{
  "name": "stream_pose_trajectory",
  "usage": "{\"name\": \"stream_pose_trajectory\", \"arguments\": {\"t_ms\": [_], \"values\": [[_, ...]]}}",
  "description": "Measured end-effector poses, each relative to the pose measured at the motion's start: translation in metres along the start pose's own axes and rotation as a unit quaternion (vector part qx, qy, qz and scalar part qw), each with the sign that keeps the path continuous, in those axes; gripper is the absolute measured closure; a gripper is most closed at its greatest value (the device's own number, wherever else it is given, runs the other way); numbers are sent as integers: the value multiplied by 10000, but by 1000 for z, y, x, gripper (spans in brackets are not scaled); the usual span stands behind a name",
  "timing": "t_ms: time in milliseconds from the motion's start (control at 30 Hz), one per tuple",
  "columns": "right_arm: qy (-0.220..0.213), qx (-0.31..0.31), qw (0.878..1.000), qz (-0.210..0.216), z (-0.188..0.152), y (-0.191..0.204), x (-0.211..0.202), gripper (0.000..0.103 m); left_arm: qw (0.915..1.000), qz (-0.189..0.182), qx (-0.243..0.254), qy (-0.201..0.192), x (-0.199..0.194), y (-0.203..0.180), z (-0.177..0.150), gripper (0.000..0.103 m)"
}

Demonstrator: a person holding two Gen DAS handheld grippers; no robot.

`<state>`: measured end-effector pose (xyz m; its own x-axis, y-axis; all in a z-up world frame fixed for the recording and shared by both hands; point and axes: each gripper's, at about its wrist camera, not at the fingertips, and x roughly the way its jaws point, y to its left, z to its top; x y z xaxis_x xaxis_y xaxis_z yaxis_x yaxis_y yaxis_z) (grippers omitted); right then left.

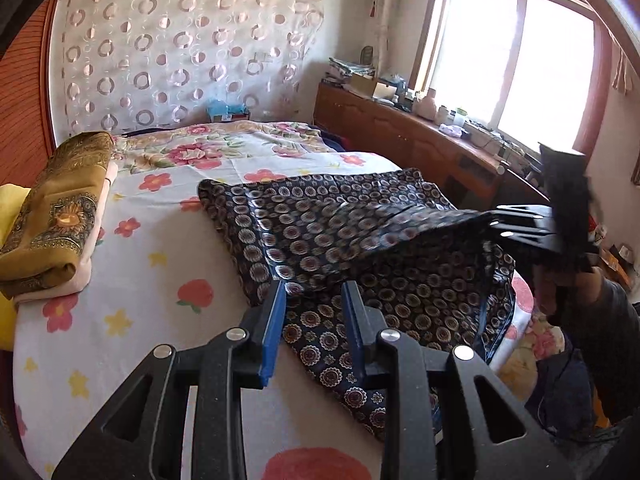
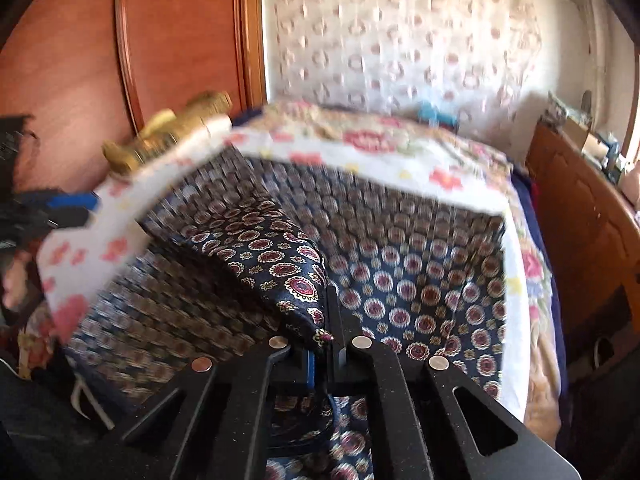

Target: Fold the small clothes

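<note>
A dark navy cloth with round medallion print [image 1: 360,216] lies spread on the flowered bed sheet [image 1: 152,264]. My right gripper [image 2: 329,320] is shut on one corner of the cloth [image 2: 288,268], and that corner is lifted and folded over the rest. In the left wrist view the right gripper [image 1: 500,226] comes in from the right, with the cloth's edge raised off the bed. My left gripper [image 1: 314,312] hovers over the near corner of the cloth. Its blue pads [image 1: 276,320] stand apart, and the cloth lies flat below the gap.
A folded mustard-gold cloth [image 1: 56,216] rests on a pink stack at the bed's left edge. Along the right wall runs a wooden cabinet [image 1: 400,132] with clutter under a bright window. A patterned curtain hangs behind the bed. The person's sleeve [image 1: 608,320] is at the right.
</note>
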<state>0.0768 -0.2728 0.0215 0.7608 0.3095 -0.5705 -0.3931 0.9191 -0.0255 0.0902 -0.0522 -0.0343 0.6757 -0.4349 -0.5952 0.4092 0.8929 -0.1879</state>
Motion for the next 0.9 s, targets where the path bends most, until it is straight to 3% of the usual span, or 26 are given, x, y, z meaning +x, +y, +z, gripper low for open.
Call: {"name": "stream_pose_trajectory", "arguments": {"t_ms": [100,400,800,900], "values": [[-201,100,9997,-110,-6,-6,-21,100,10000,-13,10,-73,-5,-2,2,73],[17,639,9967,-502,-50,-44,-43,100,9998,69,102,-170,-10,-13,4,73],[288,977,9928,-635,-70,-43,-57,100,9997,62,161,-145,-8,-15,7,73],[264,873,9928,-774,-71,-43,-65,94,9997,96,142,-147,-8,-13,7,73]]}}
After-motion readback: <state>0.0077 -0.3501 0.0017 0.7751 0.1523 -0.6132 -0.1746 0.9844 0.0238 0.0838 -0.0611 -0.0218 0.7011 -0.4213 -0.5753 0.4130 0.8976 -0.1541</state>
